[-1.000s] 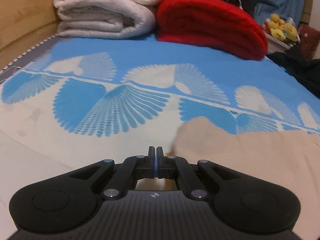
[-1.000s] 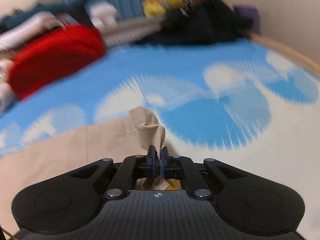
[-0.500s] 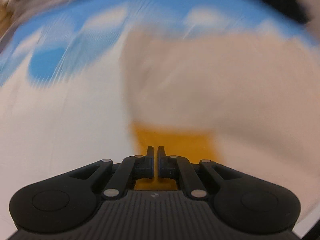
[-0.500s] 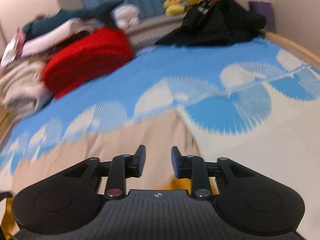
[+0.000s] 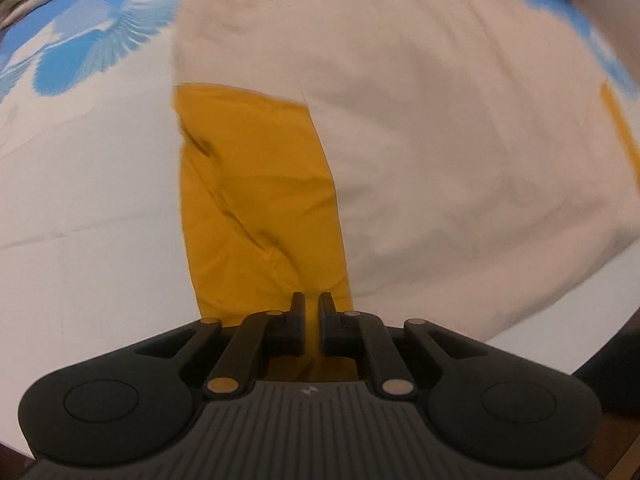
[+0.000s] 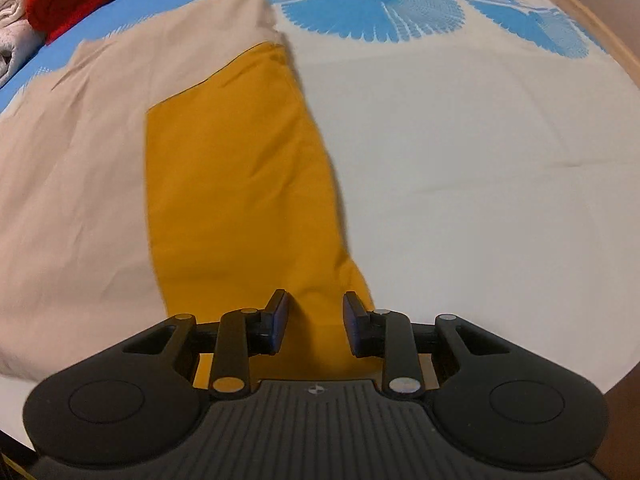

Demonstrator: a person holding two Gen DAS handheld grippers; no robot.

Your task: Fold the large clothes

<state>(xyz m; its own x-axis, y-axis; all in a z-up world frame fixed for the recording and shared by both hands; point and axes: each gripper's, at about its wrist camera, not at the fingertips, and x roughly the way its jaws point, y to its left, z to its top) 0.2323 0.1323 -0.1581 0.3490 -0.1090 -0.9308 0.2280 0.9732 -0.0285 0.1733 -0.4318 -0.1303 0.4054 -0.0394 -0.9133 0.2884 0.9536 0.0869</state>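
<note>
Garment (image 6: 72,168) lies once folded on your bed (image 6: 480,168); right claw (image 6: 316,308) gapes wide, left claw (image 5: 311,308) barely parted, more folds remain.

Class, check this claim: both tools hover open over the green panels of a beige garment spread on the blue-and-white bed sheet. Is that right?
One detail is wrong: the panels are mustard yellow, not green, as both wrist views show. The rest stands: the left tool and right tool hover open over the beige garment on the blue-and-white bed sheet.

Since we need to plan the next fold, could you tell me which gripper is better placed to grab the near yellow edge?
Probably the right gripper: open wide over the yellow cloth. The left gripper is nearly closed.
</note>
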